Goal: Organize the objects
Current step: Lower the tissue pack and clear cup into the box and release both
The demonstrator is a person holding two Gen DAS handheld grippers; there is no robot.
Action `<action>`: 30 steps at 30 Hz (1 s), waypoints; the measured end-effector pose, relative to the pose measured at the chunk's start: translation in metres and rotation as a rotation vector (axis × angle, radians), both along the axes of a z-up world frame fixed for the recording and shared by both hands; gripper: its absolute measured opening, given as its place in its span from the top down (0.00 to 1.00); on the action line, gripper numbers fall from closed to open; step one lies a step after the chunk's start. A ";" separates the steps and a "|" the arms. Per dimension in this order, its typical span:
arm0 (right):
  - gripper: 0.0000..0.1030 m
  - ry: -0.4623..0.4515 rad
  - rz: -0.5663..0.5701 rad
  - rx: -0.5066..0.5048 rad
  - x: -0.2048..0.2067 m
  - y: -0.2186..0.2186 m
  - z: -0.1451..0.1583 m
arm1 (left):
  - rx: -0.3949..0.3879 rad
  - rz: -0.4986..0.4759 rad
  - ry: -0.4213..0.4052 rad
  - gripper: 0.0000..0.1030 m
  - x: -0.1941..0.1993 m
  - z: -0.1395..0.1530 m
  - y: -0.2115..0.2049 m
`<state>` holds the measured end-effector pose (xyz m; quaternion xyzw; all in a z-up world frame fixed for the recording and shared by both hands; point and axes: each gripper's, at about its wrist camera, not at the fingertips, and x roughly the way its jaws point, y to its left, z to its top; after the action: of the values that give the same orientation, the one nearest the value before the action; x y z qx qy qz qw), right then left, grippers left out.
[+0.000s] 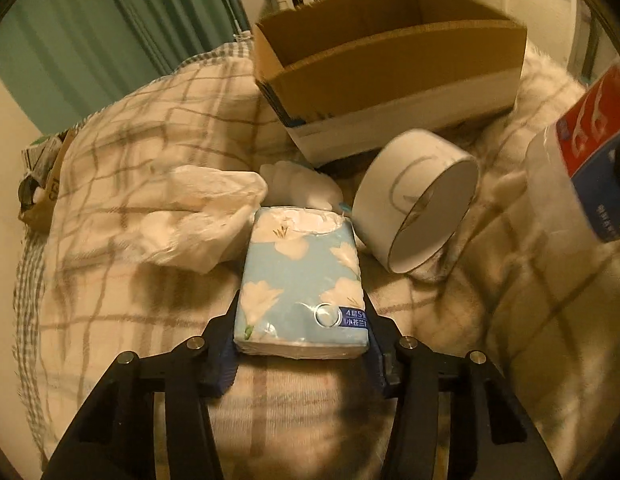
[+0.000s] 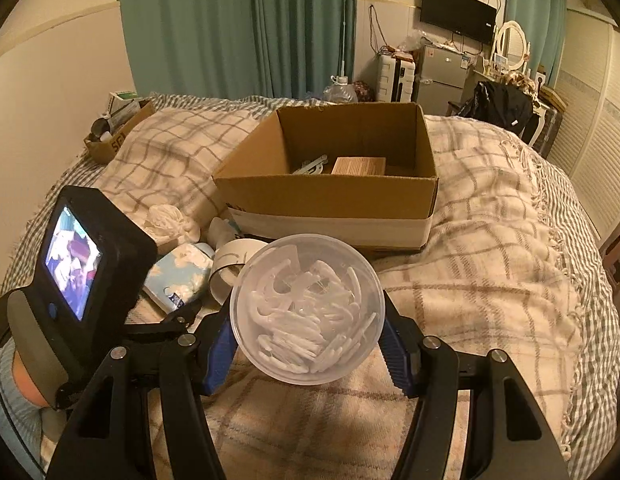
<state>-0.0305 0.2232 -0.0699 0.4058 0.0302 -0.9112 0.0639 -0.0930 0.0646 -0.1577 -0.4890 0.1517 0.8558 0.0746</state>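
My left gripper [image 1: 302,320] is shut on a light blue flowered tissue pack [image 1: 302,276], which rests on the plaid blanket. The pack also shows in the right wrist view [image 2: 178,276]. My right gripper [image 2: 308,332] is shut on a clear round container [image 2: 308,308] full of white floss picks, held above the bed; it shows with a red and blue label in the left wrist view [image 1: 590,148]. An open cardboard box [image 2: 330,196] stands on the bed behind them, with a wooden block [image 2: 360,166] and a metal piece [image 2: 312,166] inside. A white paper ring [image 1: 418,196] lies in front of the box.
A crumpled white plastic bag [image 1: 198,216] and white cloth [image 1: 298,184] lie left of the ring. A small carton of items [image 2: 114,132] sits at the bed's left edge. Green curtains [image 2: 238,28], a fridge [image 2: 442,76] and a TV [image 2: 458,12] stand beyond the bed.
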 end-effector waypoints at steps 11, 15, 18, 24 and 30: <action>0.40 0.062 0.005 0.028 0.023 -0.005 0.027 | 0.132 0.049 0.154 0.52 0.044 0.070 -0.017; 0.40 0.104 0.013 0.030 0.033 -0.007 0.044 | 0.181 0.036 0.226 0.52 0.057 0.104 -0.017; 0.40 0.137 0.009 0.041 0.037 -0.006 0.061 | 0.240 0.022 0.241 0.52 0.057 0.129 -0.015; 0.40 0.242 0.017 0.067 0.026 -0.002 0.117 | 0.279 -0.025 0.316 0.52 0.042 0.180 -0.002; 0.40 0.302 0.030 0.108 -0.012 -0.003 0.164 | 0.339 -0.024 0.286 0.52 -0.008 0.205 0.005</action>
<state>-0.0424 0.2201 0.0946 0.2667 0.0943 -0.9578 0.0502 -0.1010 0.0693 0.0470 -0.3412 0.0207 0.9287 0.1438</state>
